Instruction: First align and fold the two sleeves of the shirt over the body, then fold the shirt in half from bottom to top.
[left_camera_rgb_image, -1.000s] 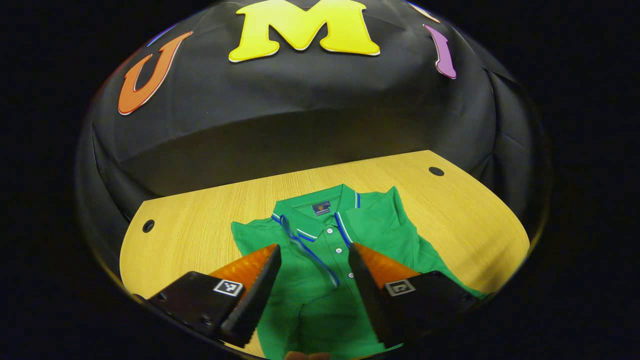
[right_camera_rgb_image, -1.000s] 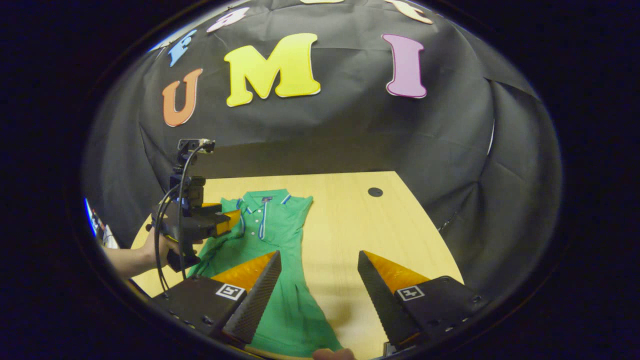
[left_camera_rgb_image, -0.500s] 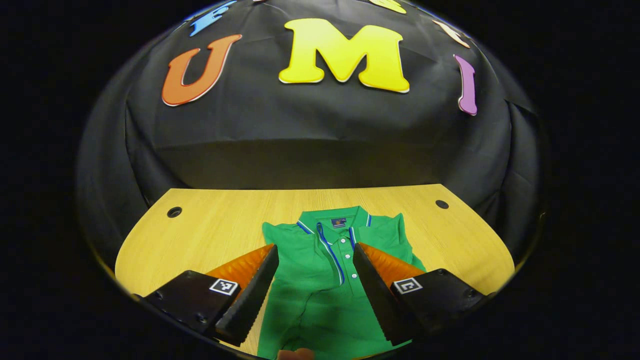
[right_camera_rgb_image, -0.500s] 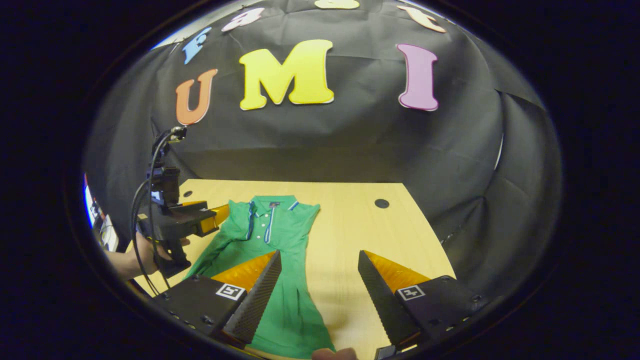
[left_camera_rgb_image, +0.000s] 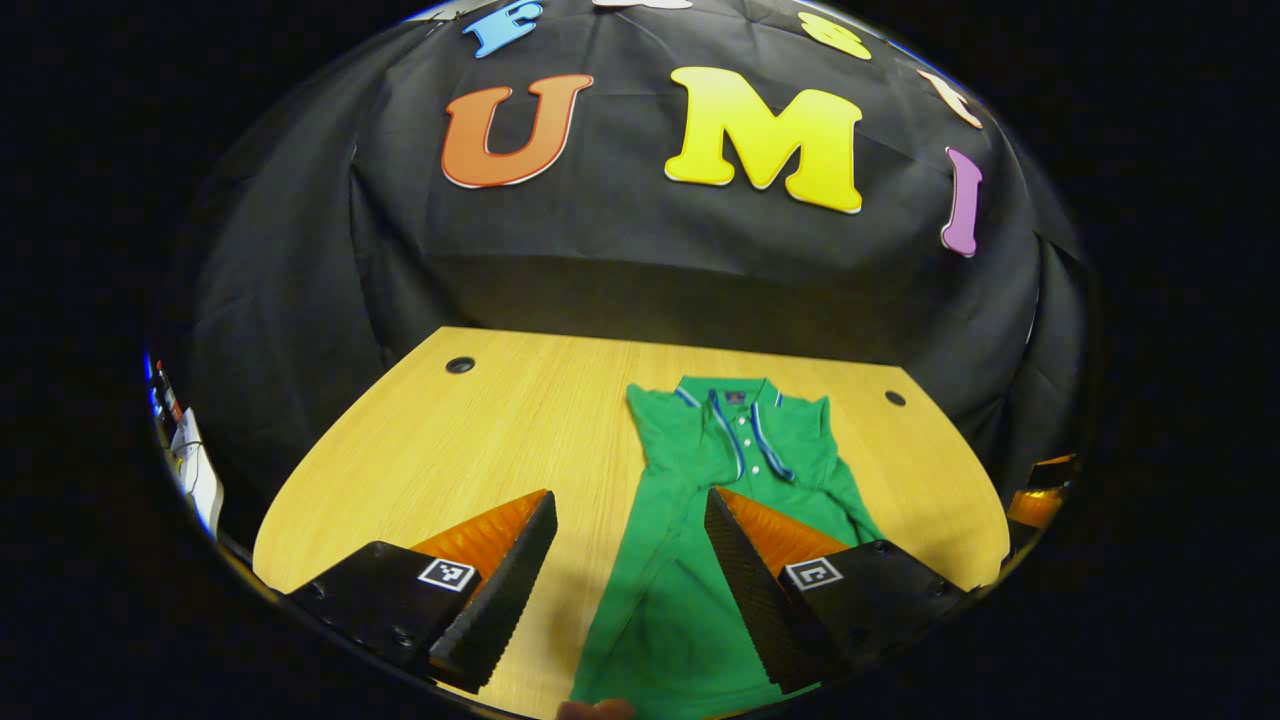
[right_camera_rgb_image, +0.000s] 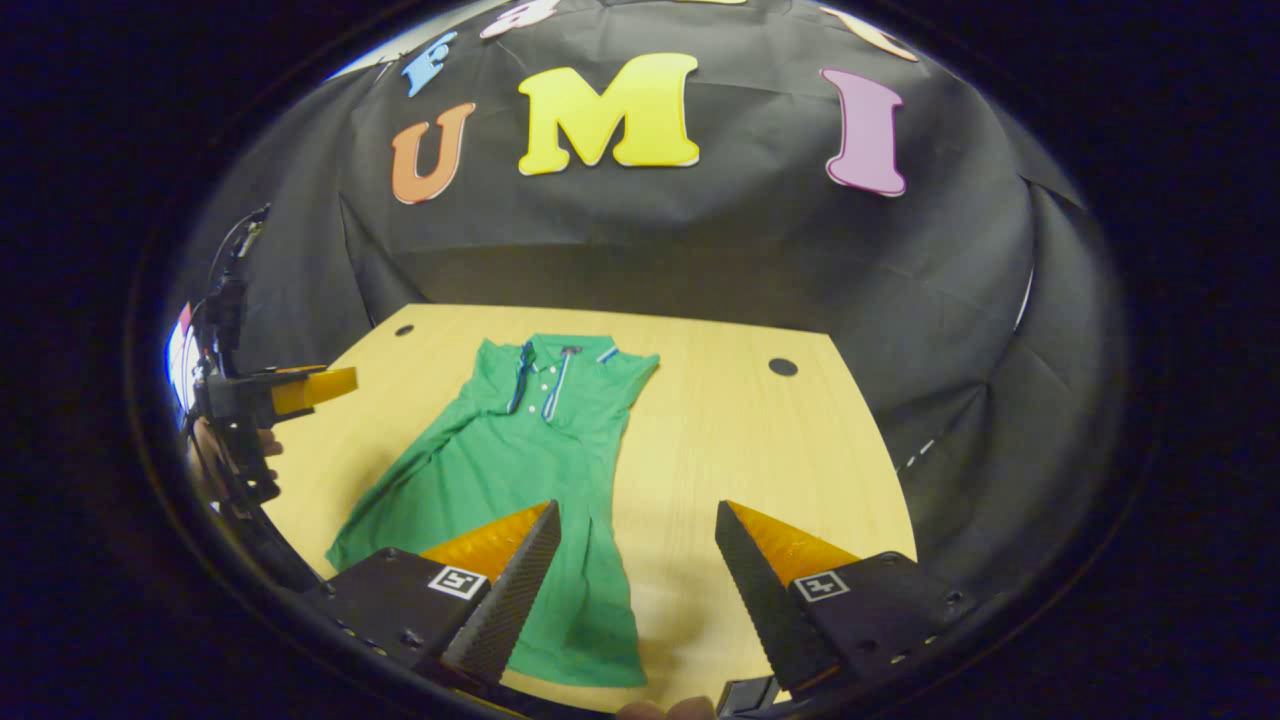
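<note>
A green polo shirt (left_camera_rgb_image: 700, 560) lies flat on the wooden table (left_camera_rgb_image: 480, 440), collar toward the wall. It forms a long narrow strip with both sleeves folded in over the front (right_camera_rgb_image: 520, 440). My left gripper (left_camera_rgb_image: 630, 500) hovers open above the table, its right finger over the shirt's lower left part. In the right gripper view the left gripper (right_camera_rgb_image: 335, 382) sits off the shirt's left side, held by a hand (right_camera_rgb_image: 225, 450). My right gripper (right_camera_rgb_image: 637, 512) is open above the shirt's lower right corner and touches nothing. At the far right edge of the left gripper view the right gripper (left_camera_rgb_image: 1035, 488) just shows.
The table has a round cable hole near each back corner (right_camera_rgb_image: 783, 367) (left_camera_rgb_image: 460, 365). Black cloth walls close off the back and sides. Bare wood lies to the left (left_camera_rgb_image: 400, 470) and right (right_camera_rgb_image: 740, 450) of the shirt.
The left gripper has drawn back and to the left, off the shirt's chest to beside it. The right gripper has lifted slightly. Both stayed open; the shirt has not moved.
</note>
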